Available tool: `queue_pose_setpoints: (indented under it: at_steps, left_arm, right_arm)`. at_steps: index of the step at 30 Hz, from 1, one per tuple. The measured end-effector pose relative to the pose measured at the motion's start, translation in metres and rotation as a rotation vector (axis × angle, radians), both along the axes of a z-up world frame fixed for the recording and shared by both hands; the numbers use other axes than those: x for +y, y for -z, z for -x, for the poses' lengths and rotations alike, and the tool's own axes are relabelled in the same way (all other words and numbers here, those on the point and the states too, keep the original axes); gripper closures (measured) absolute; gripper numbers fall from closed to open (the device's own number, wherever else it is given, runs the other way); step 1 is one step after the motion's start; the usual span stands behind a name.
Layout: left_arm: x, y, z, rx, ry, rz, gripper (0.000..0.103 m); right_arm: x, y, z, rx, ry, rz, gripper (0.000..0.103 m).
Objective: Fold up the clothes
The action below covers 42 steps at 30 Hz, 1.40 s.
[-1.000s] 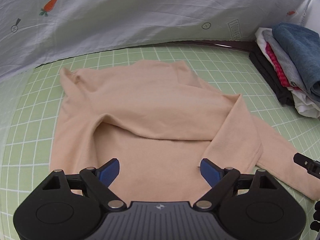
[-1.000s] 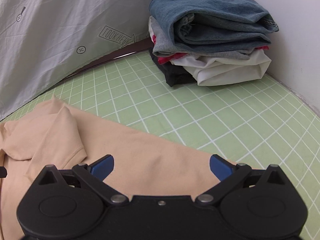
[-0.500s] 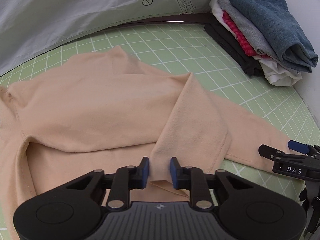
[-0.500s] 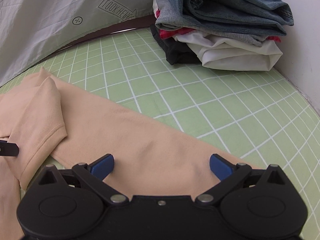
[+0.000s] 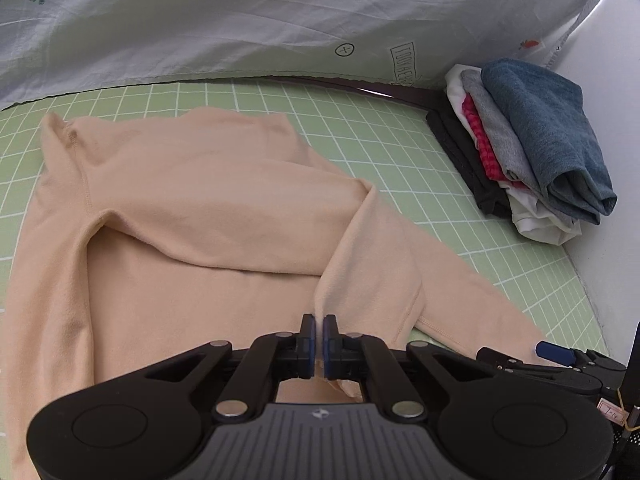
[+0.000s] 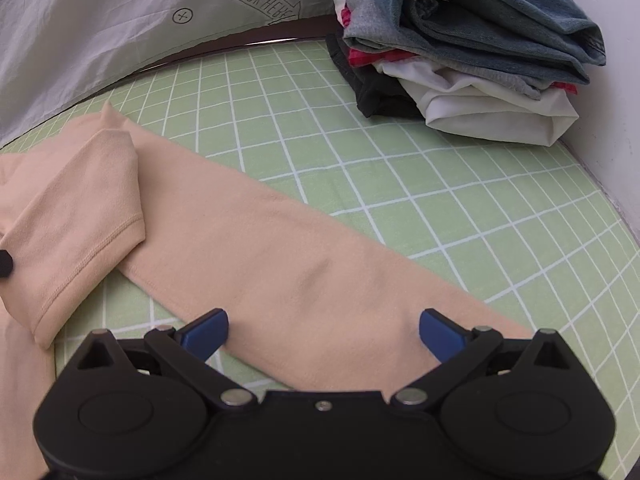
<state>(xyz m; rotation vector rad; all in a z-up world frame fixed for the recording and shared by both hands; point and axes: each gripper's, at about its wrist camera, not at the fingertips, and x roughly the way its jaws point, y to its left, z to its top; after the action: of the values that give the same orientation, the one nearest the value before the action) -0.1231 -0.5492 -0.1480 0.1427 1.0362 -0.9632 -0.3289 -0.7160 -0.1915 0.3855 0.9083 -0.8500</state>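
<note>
A peach long-sleeved shirt (image 5: 192, 208) lies spread on the green grid mat (image 5: 360, 128). Its body is folded over, with a fold edge running toward me. My left gripper (image 5: 319, 336) is shut on that folded edge of the shirt at its near end. The shirt's long sleeve (image 6: 304, 264) stretches out to the right across the mat. My right gripper (image 6: 323, 330) is open, its blue fingertips (image 6: 206, 330) straddling the sleeve near its cuff end. The right gripper also shows at the lower right of the left wrist view (image 5: 554, 352).
A stack of folded clothes (image 5: 532, 152), with blue denim on top, stands at the mat's far right by the white wall; it also shows in the right wrist view (image 6: 460, 48). A grey printed sheet (image 5: 280, 12) hangs behind the mat. Bare mat (image 6: 440, 184) lies between sleeve and stack.
My left gripper has gone from wide open to shut on the shirt's folded edge. My right gripper has stayed open and moved in lower over the sleeve.
</note>
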Motion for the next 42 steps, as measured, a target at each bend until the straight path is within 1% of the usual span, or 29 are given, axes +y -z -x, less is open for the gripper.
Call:
queue_pose_setpoints:
  at_steps: [8,11,14,19,25,28,35,38,42]
  left_arm:
    - [0.074,-0.014,0.019,0.030,-0.136,0.068,0.099]
    - [0.104,-0.014,0.024,0.056,-0.189,0.094,0.099]
    - [0.130,-0.015,0.031,0.068,-0.229,0.099,0.100]
    - [0.167,-0.020,0.041,0.084,-0.269,0.113,0.100]
    - [0.207,-0.019,0.050,0.114,-0.305,0.133,0.100]
    - [0.223,-0.015,0.053,0.131,-0.328,0.132,0.100]
    - [0.261,-0.001,0.055,0.174,-0.384,0.124,0.100]
    - [0.272,0.007,0.052,0.192,-0.405,0.102,0.100]
    - [0.281,0.020,0.046,0.229,-0.426,0.049,0.100]
  right_arm:
    - [0.050,-0.009,0.000,0.006,-0.133,0.021,0.000]
    - [0.066,-0.011,-0.003,0.008,-0.173,0.021,0.000]
    - [0.081,-0.014,-0.008,0.009,-0.202,0.018,0.000]
    - [0.109,-0.018,-0.016,0.010,-0.258,0.009,0.000]
    - [0.150,-0.018,-0.022,0.035,-0.323,0.005,0.000]
    - [0.165,-0.017,-0.022,0.049,-0.335,0.001,0.000]
    - [0.185,-0.014,-0.021,0.068,-0.314,-0.001,0.000]
    - [0.194,-0.013,-0.023,0.076,-0.310,0.001,0.000]
    - [0.204,-0.015,-0.027,0.082,-0.316,0.017,0.000]
